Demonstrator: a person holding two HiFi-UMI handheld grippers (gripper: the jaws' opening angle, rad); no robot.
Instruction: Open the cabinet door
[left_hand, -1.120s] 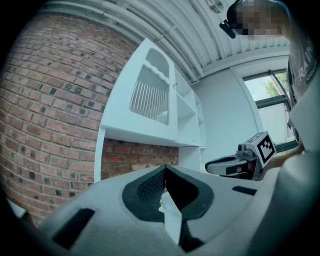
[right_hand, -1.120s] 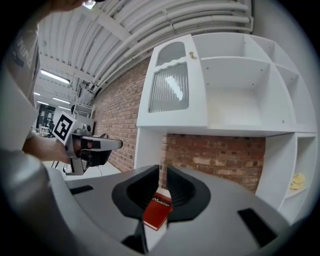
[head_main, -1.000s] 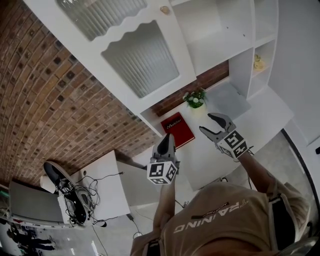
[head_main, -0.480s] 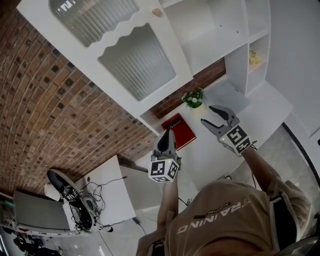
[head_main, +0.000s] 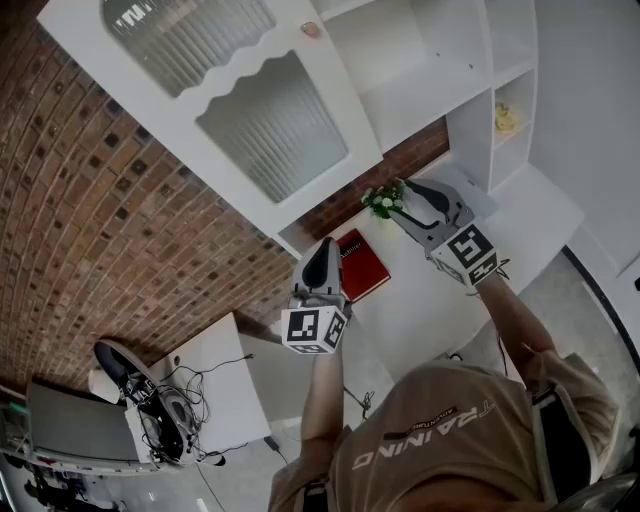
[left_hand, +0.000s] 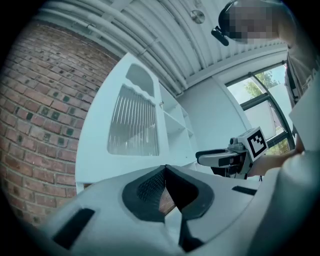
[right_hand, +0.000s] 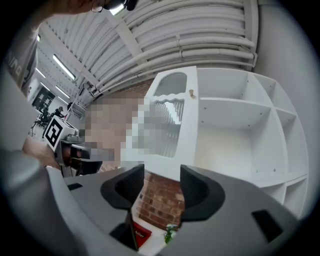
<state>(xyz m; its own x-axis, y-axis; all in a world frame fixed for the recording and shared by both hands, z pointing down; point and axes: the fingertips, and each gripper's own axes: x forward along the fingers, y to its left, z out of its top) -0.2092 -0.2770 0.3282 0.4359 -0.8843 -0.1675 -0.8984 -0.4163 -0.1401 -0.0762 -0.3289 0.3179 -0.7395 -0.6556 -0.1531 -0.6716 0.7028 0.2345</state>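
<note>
The white cabinet door (head_main: 250, 110) has two ribbed glass panes and a small round knob (head_main: 310, 29) near its right edge. It also shows in the left gripper view (left_hand: 131, 125) and, with its knob (right_hand: 190, 92), in the right gripper view. Bare white shelves (head_main: 430, 70) lie open to its right. My left gripper (head_main: 325, 245) is shut and empty below the door, its jaws meeting (left_hand: 165, 171). My right gripper (head_main: 400, 200) is open, well below the knob, with nothing between its fingers (right_hand: 162, 176).
A small potted plant (head_main: 385, 200) and a red book (head_main: 360, 262) sit on the white counter (head_main: 440, 300) under the cabinet. A brick wall (head_main: 90, 220) fills the left. A yellow object (head_main: 505, 118) rests on a right shelf. A desk with cables (head_main: 150, 400) stands lower left.
My right gripper has risen toward the plant and the cabinet, still open. The left gripper has shifted a little to the left and stays shut.
</note>
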